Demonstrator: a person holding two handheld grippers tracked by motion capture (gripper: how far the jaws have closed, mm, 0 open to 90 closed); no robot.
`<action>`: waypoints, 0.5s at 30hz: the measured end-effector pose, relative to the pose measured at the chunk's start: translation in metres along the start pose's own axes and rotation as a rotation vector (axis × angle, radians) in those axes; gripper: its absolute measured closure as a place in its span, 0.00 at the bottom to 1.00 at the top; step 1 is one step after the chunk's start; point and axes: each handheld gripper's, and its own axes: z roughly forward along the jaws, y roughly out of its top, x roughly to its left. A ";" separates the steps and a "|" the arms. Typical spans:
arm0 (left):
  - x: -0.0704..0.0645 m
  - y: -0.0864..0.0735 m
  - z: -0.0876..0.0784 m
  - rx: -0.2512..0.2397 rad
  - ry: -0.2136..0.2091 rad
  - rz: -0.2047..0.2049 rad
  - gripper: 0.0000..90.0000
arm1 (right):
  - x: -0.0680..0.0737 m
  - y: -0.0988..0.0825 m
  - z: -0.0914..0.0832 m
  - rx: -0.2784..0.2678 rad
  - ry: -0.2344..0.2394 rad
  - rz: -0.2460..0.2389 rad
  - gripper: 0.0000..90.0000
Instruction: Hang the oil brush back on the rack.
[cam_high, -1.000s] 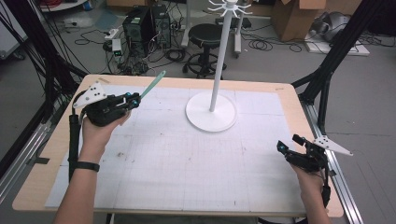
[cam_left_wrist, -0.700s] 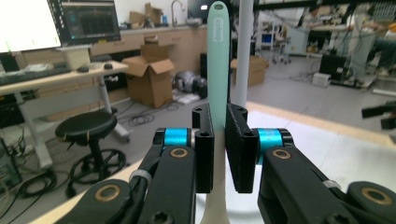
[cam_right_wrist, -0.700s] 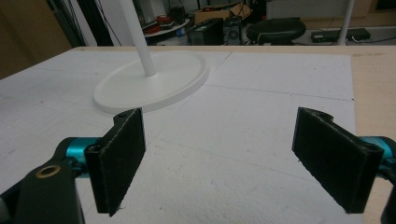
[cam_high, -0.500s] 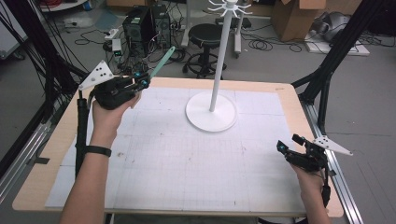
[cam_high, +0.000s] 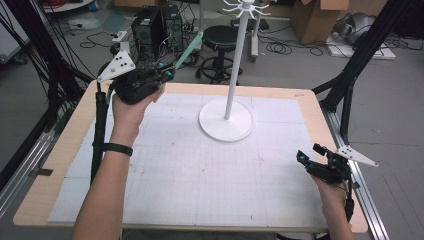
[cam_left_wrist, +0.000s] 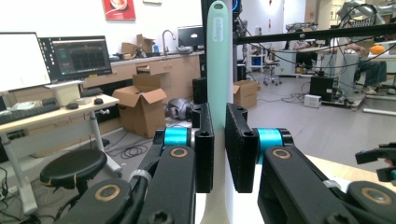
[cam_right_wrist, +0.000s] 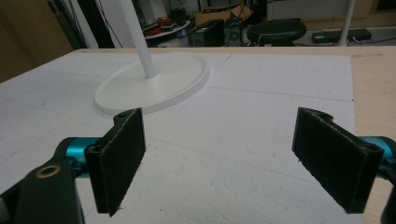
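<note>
My left gripper (cam_high: 167, 75) is raised over the table's far left corner and is shut on a mint-green utensil handle (cam_high: 188, 51). In the left gripper view the handle (cam_left_wrist: 219, 60) rises straight up between the two black pads (cam_left_wrist: 204, 144), with a small slot near its rounded tip. A white stand (cam_high: 226, 119) with a tall pole and hooks at its top (cam_high: 245, 7) sits at the table's far middle, right of that gripper. My right gripper (cam_high: 306, 157) rests low at the near right edge, open; its pads (cam_right_wrist: 122, 154) hold nothing, and the stand's round base (cam_right_wrist: 154, 81) lies ahead.
White gridded paper (cam_high: 200, 170) covers the wooden table (cam_high: 60, 150). Black frame legs (cam_high: 350, 70) stand at the right corner and at the left. Behind the table are a black stool (cam_high: 220, 37), computer cases and cables on the floor.
My left gripper has lifted off the table with the green handle and moved up and toward the far side. The right gripper has stayed where it was.
</note>
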 end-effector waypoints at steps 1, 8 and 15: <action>-0.001 0.002 0.003 -0.007 -0.001 0.001 0.91 | -0.001 0.000 0.000 -0.006 0.000 -0.007 0.18; -0.006 0.013 0.020 -0.021 -0.015 0.006 0.91 | 0.000 0.000 0.000 -0.004 0.002 -0.004 0.18; -0.008 0.023 0.035 -0.034 -0.023 0.018 0.91 | -0.001 0.000 -0.001 -0.004 0.002 -0.008 0.18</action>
